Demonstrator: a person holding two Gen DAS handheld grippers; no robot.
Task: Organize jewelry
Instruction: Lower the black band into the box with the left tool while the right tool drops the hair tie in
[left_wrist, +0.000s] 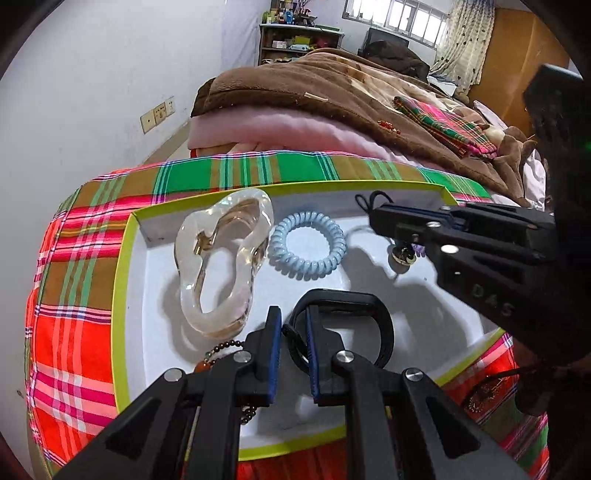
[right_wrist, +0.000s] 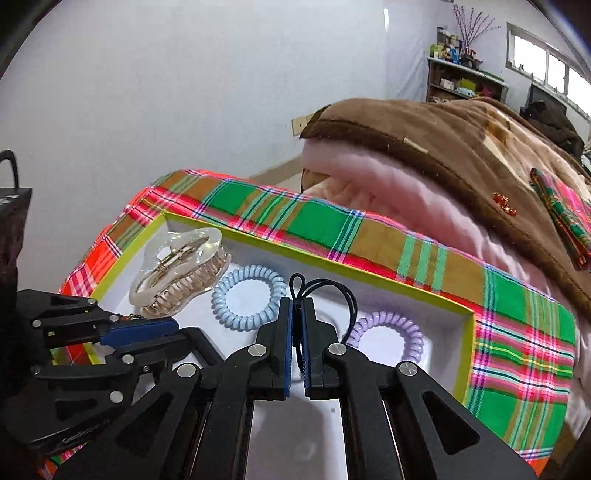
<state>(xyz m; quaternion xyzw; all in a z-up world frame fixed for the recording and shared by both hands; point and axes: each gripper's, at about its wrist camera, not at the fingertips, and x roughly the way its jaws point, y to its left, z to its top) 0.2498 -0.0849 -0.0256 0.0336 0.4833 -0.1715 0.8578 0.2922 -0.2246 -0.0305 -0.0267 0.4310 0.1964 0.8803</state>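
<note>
A white tray with a lime rim (left_wrist: 122, 280) (right_wrist: 467, 332) lies on a plaid cloth. In it lie a clear claw hair clip (left_wrist: 221, 258) (right_wrist: 181, 269), a blue spiral hair tie (left_wrist: 308, 242) (right_wrist: 247, 297), a purple spiral tie (right_wrist: 391, 332), a black band (left_wrist: 354, 325) and a brown bead bracelet (left_wrist: 221, 349). My left gripper (left_wrist: 293, 325) is shut on the black band's edge. My right gripper (right_wrist: 297, 314) (left_wrist: 384, 218) is shut on a thin black elastic cord (right_wrist: 321, 290) above the tray.
The plaid cloth (left_wrist: 74, 295) (right_wrist: 517, 354) covers the surface under the tray. A brown blanket over pink bedding (left_wrist: 332, 96) (right_wrist: 443, 158) rises behind it. A white wall and a cluttered shelf (left_wrist: 295, 40) stand further back.
</note>
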